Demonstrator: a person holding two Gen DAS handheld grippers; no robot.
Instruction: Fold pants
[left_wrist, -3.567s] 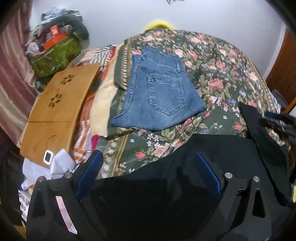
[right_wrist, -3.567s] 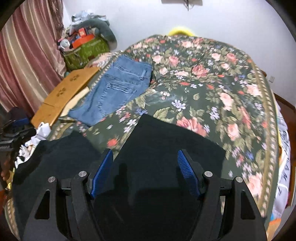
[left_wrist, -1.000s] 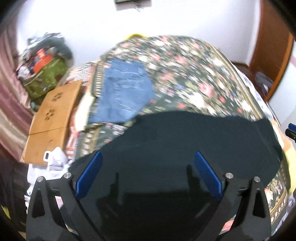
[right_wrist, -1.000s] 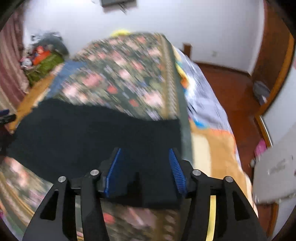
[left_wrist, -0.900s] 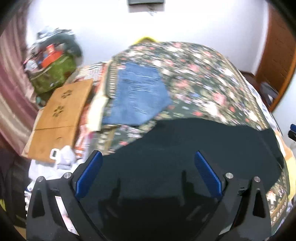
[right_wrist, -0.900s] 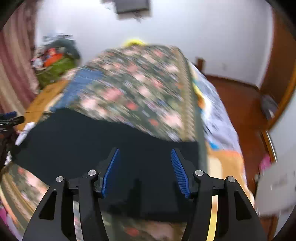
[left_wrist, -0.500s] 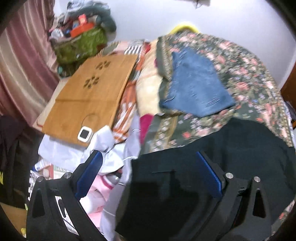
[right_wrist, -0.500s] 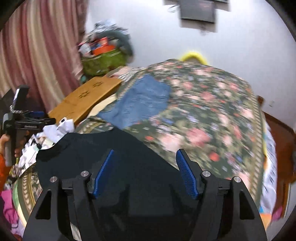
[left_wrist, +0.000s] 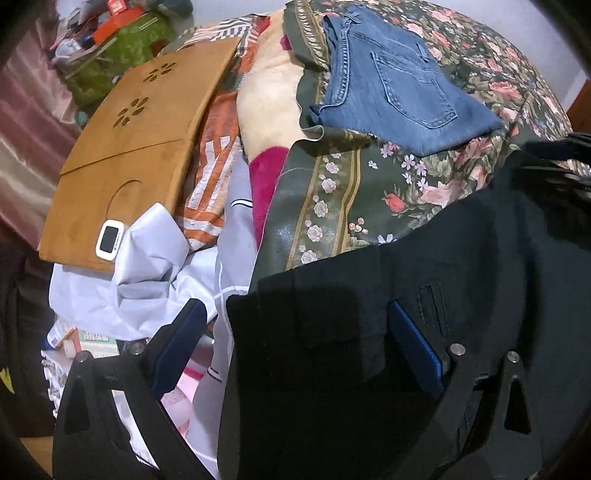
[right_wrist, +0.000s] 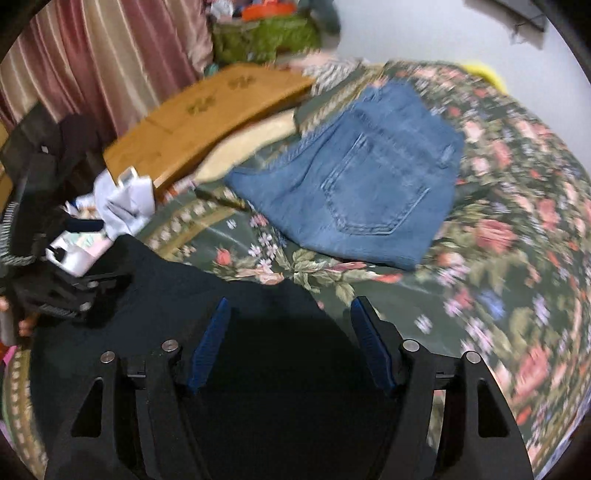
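Both wrist cameras look closely down over the bed (left_wrist: 332, 206), the left from its edge; both show the jeans (left_wrist: 399, 81) (right_wrist: 362, 192).

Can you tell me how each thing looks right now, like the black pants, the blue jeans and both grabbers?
black pants: lying on the bed, not neatly folded yet
blue jeans: folded, flat on the bedspread, back pocket up
floral bedspread: spread over the bed
left gripper: open, over the pants' edge
right gripper: open, above the pants
wooden board: lying flat beside the bed

No text readable — labels too blurred
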